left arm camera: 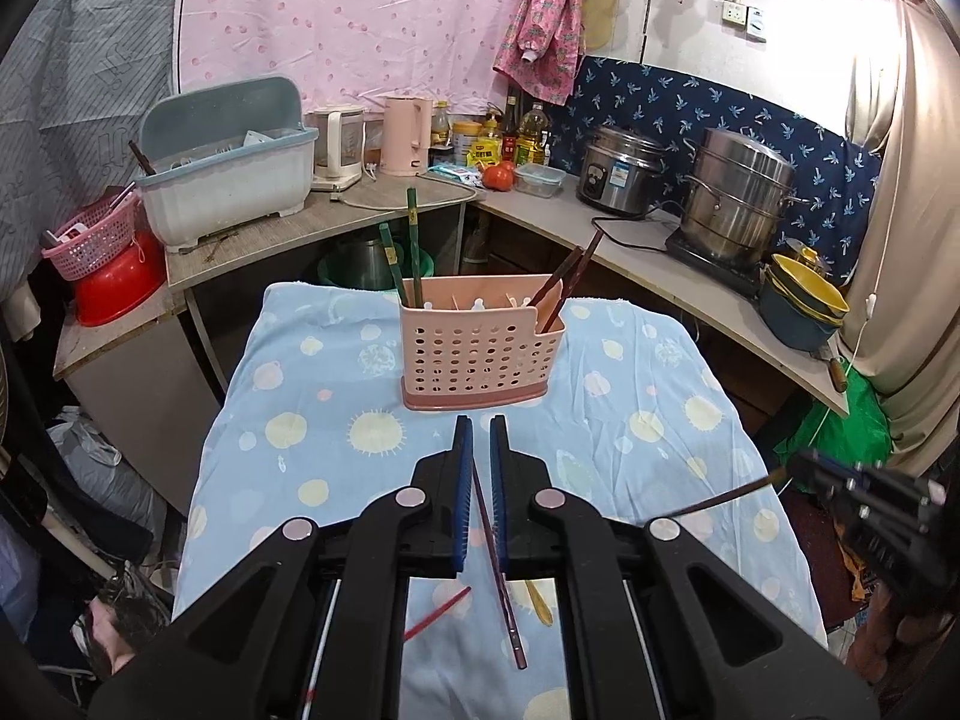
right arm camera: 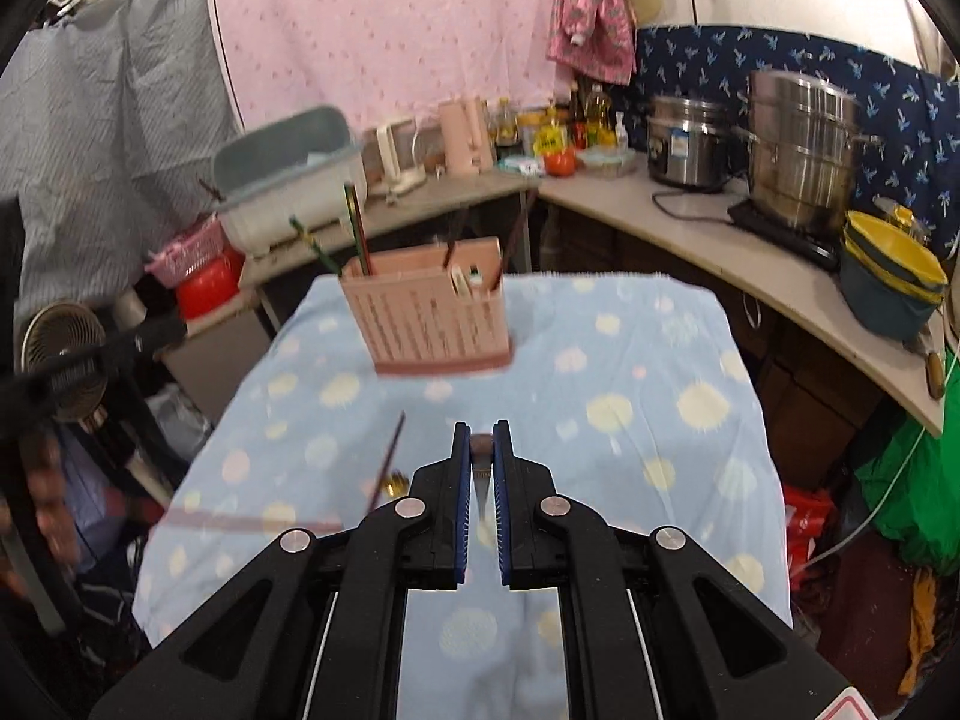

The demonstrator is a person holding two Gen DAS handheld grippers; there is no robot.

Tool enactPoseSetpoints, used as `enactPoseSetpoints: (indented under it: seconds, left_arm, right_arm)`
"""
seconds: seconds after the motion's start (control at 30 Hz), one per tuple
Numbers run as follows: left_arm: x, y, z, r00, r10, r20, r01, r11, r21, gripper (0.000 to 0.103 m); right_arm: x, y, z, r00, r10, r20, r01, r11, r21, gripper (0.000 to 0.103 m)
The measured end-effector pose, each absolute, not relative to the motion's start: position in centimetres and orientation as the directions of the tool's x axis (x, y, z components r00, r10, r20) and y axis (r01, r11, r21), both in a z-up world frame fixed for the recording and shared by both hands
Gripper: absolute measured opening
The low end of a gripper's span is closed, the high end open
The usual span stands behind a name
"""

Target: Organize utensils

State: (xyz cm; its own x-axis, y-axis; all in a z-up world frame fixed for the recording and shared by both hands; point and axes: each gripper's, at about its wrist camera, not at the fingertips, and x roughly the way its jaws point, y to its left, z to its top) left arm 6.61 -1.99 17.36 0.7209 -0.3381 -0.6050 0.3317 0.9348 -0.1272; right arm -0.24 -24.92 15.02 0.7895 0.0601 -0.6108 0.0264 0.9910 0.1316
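Both grippers are carrying: left gripper (left arm camera: 481, 429) pinching 1 dark chopstick (left arm camera: 497, 570), right gripper (right arm camera: 482, 438) clamping another chopstick (right arm camera: 480, 483). Next: tip each upright, drop into pink holder (left arm camera: 480, 354).

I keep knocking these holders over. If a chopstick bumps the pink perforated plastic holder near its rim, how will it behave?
The pink perforated plastic holder looks thin-walled and tall over a narrow base, so it probably tips or slides easily. It stands on the wrinkled blue patterned cloth, likely soft, uneven footing. The leaning dark brown chopsticks may add leverage to one side.
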Motion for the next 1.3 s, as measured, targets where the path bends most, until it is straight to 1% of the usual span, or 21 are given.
enactPoseSetpoints:
  seconds: [0.13, 0.27, 0.47, 0.57, 0.67, 0.73, 0.8, 0.87, 0.97, 1.07, 1.2, 1.3]
  left_arm:
    - [7.2, -0.5, 17.0, 0.722, -0.323, -0.612, 0.302, 0.943, -0.141, 0.006]
    - [7.8, 1.5, 15.5, 0.708, -0.290, -0.643, 0.260, 0.955, -0.145, 0.006]
    - [7.1, 3.6, 12.2, 0.660, -0.257, -0.706, 0.235, 0.963, -0.131, 0.006]
    - [6.0, 5.2, 9.9, 0.628, -0.235, -0.742, 0.228, 0.967, -0.114, 0.007]
    - [4.4, 7.6, 7.3, 0.582, -0.222, -0.783, 0.206, 0.971, -0.122, 0.008]
    - [3.1, 9.5, 5.5, 0.548, -0.211, -0.810, 0.182, 0.975, -0.130, 0.014]
    - [1.7, 11.4, 3.7, 0.524, -0.186, -0.832, 0.169, 0.979, -0.112, 0.026]
    - [0.4, 12.6, 2.5, 0.509, -0.162, -0.846, 0.184, 0.980, -0.077, 0.034]
    - [-1.0, 14.3, 0.6, 0.483, -0.146, -0.863, 0.225, 0.973, -0.039, 0.034]
    - [-1.8, 15.4, -0.7, 0.476, -0.168, -0.863, 0.277, 0.960, -0.034, 0.035]
    - [-2.0, 14.3, -2.1, 0.502, -0.182, -0.846, 0.379, 0.925, 0.026, 0.036]
    - [-2.0, 13.3, -3.4, 0.475, -0.218, -0.852, 0.442, 0.897, 0.017, 0.036]
  right_arm:
    - [1.1, -23.7, 16.3, 0.807, 0.079, -0.585, 0.006, 0.990, 0.142, 0.007]
    - [1.5, -22.8, 16.4, 0.807, 0.098, -0.582, -0.009, 0.988, 0.153, 0.007]
    - [0.9, -22.5, 16.7, 0.814, 0.109, -0.570, -0.002, 0.983, 0.186, 0.007]
    - [0.4, -22.1, 17.1, 0.817, 0.108, -0.566, -0.003, 0.983, 0.185, 0.007]
    - [-0.1, -21.7, 17.4, 0.819, 0.108, -0.563, -0.005, 0.983, 0.182, 0.007]
    - [-0.5, -21.2, 17.5, 0.821, 0.112, -0.560, -0.009, 0.983, 0.183, 0.007]
    - [-0.8, -20.7, 17.5, 0.819, 0.113, -0.562, -0.010, 0.983, 0.183, 0.007]
    - [-1.1, -20.2, 17.3, 0.816, 0.120, -0.566, -0.014, 0.982, 0.189, 0.007]
    - [-1.5, -19.4, 16.9, 0.809, 0.126, -0.574, -0.015, 0.981, 0.194, 0.007]
    - [-1.8, -18.4, 16.5, 0.803, 0.135, -0.581, -0.022, 0.980, 0.197, 0.007]
    - [-1.8, -17.4, 16.4, 0.796, 0.143, -0.588, -0.033, 0.980, 0.194, 0.007]
    - [-1.8, -16.9, 16.6, 0.794, 0.141, -0.592, -0.038, 0.982, 0.184, 0.007]
